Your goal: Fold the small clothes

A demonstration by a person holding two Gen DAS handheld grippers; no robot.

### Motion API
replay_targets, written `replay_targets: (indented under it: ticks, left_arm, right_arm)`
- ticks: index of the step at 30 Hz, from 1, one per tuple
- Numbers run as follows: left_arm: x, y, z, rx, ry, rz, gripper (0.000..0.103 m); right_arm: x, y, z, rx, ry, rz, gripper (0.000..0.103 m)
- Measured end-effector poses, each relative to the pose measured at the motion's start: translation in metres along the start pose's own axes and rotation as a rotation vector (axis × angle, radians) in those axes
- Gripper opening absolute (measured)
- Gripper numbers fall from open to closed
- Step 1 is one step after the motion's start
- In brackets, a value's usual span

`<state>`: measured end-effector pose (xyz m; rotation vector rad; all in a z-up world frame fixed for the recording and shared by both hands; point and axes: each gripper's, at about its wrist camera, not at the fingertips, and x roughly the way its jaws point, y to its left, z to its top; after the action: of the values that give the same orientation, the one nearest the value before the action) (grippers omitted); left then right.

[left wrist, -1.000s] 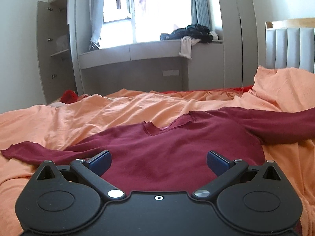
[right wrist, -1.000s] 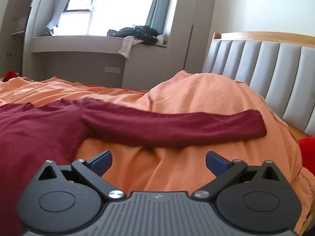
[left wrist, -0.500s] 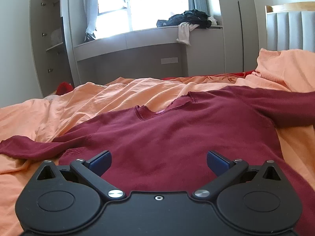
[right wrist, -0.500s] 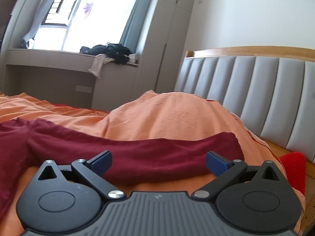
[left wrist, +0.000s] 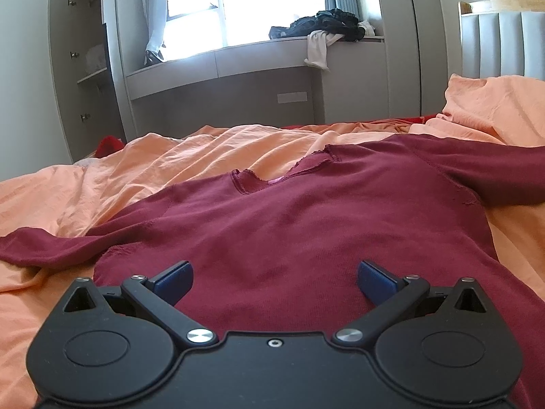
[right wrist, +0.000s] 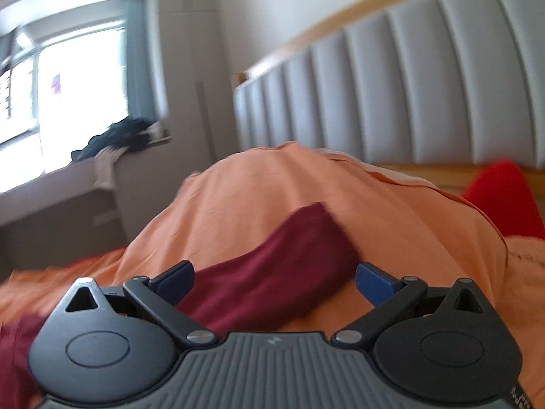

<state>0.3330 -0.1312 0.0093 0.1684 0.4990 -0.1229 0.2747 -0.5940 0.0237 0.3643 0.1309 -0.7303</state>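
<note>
— A bedroom: orange bedsheet (left wrist: 238,150), and the maroon sweater (left wrist: 306,225) lies flat on it, sleeves out, unfolded.

— Both tongs, left (left wrist: 274,277) and right (right wrist: 272,277), gape empty; right sleeve (right wrist: 272,272) sits just ahead. All folding remains.

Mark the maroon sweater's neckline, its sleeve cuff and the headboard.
neckline (left wrist: 272,180): left wrist view, collar opening.
sleeve cuff (right wrist: 320,220): right wrist view, blurred sleeve end.
headboard (right wrist: 425,75): right wrist view, grey padded panel.
</note>
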Motion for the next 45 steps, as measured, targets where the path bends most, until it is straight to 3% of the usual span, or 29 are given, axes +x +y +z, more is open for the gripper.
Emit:
replay_targets:
  ticks: [2,4,6,8,9,11,15,20,25,30,33,38,41,43,45]
  left_arm:
    - [0.0,0.002,0.0,-0.006,0.001,-0.008,0.103]
    - [0.0,0.004,0.001,-0.015,0.001,-0.016,0.103]
    - [-0.002,0.006,0.002,-0.018,0.0,-0.019,0.103]
    - [-0.004,0.009,0.003,-0.02,-0.008,-0.016,0.103]
    - [-0.006,0.011,0.004,-0.022,-0.012,-0.014,0.103]
    - [-0.01,0.017,0.007,-0.034,-0.017,-0.009,0.103]
    - [-0.018,0.038,0.016,-0.082,-0.019,-0.012,0.103]
    - [-0.032,0.074,0.026,-0.137,-0.027,-0.007,0.103]
    - [-0.05,0.117,0.031,-0.206,-0.076,0.063,0.103]
    - [-0.06,0.159,0.027,-0.302,-0.113,0.122,0.103]
    - [-0.06,0.182,0.021,-0.366,-0.12,0.148,0.103]
    - [-0.056,0.205,0.011,-0.4,-0.119,0.185,0.103]
    - [-0.051,0.202,0.007,-0.37,-0.115,0.182,0.103]
    - [-0.048,0.197,0.005,-0.338,-0.117,0.159,0.103]
    - [-0.046,0.189,0.003,-0.306,-0.123,0.117,0.103]
  right_arm:
    - [0.011,-0.008,0.003,0.039,-0.001,-0.032,0.101]
    - [0.019,-0.014,0.005,0.072,0.003,-0.059,0.081]
    - [0.022,-0.015,0.004,0.075,0.001,-0.077,0.067]
    - [0.02,-0.011,0.002,0.044,-0.015,-0.101,0.04]
    - [0.019,-0.008,0.002,0.034,-0.019,-0.102,0.014]
    - [0.01,-0.003,0.003,0.035,-0.044,-0.066,0.014]
    - [-0.025,0.039,0.015,-0.079,-0.153,0.049,0.013]
    - [-0.077,0.112,0.035,-0.178,-0.217,0.301,0.013]
    - [-0.132,0.201,0.027,-0.29,-0.222,0.58,0.013]
    - [-0.18,0.291,-0.021,-0.438,-0.168,0.806,0.013]
    - [-0.201,0.339,-0.066,-0.563,-0.074,0.913,0.013]
    - [-0.222,0.388,-0.145,-0.78,0.033,0.97,0.014]
    - [-0.224,0.396,-0.184,-0.856,0.132,1.014,0.026]
    - [-0.22,0.391,-0.196,-0.885,0.192,1.042,0.061]
    - [-0.218,0.38,-0.196,-0.888,0.191,1.057,0.076]
